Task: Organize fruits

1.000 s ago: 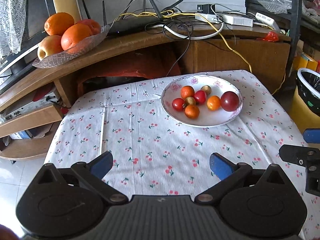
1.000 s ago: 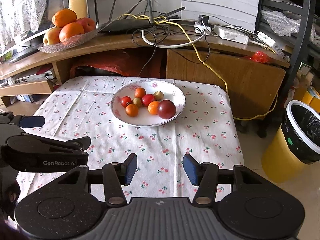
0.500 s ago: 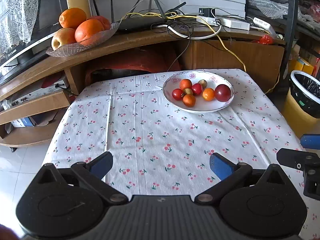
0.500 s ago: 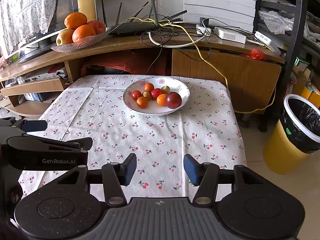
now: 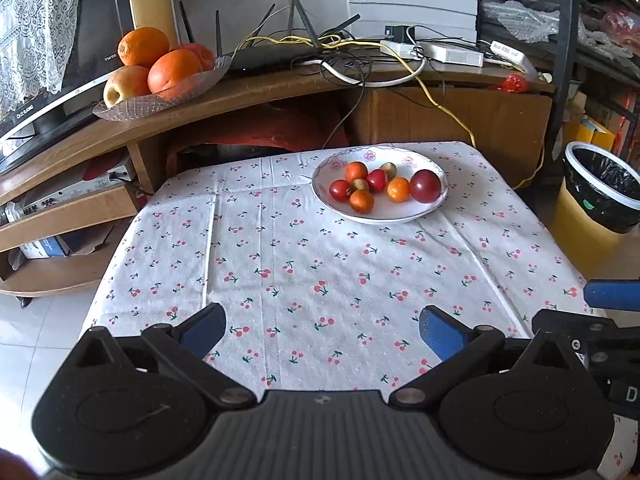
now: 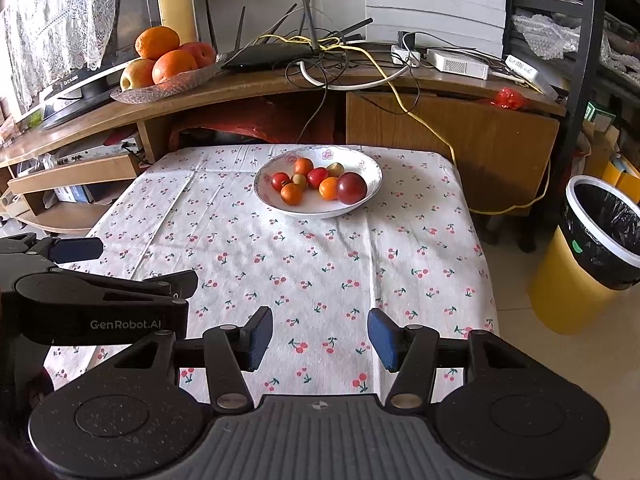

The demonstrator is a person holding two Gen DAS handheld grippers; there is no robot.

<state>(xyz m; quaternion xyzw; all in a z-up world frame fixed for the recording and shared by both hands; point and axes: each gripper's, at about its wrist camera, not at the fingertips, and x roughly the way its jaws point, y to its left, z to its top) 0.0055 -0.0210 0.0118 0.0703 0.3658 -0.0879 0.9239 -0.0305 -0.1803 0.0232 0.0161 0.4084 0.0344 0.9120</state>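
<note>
A white flowered plate (image 5: 400, 218) (image 6: 362, 200) sits at the far side of the cherry-print table and holds several small red, orange and brownish fruits plus a larger dark red fruit (image 5: 425, 186) (image 6: 351, 188). A glass dish (image 5: 132, 106) (image 6: 168, 90) with oranges and apples rests on the wooden shelf at back left. My left gripper (image 5: 322, 330) hangs open over the near edge of the table, empty. My right gripper (image 6: 318, 338) is open and empty too, beside it on the right, well short of the plate.
The wooden shelf (image 5: 280, 88) behind the table carries a black router (image 6: 272, 56), white boxes and tangled cables. A yellow bin with a black liner (image 6: 588, 252) stands on the floor to the right. The tablecloth (image 5: 320, 264) lies between grippers and plate.
Both grippers have pulled back from the plate, which looks smaller and farther now. Their jaws stay open and empty throughout.
</note>
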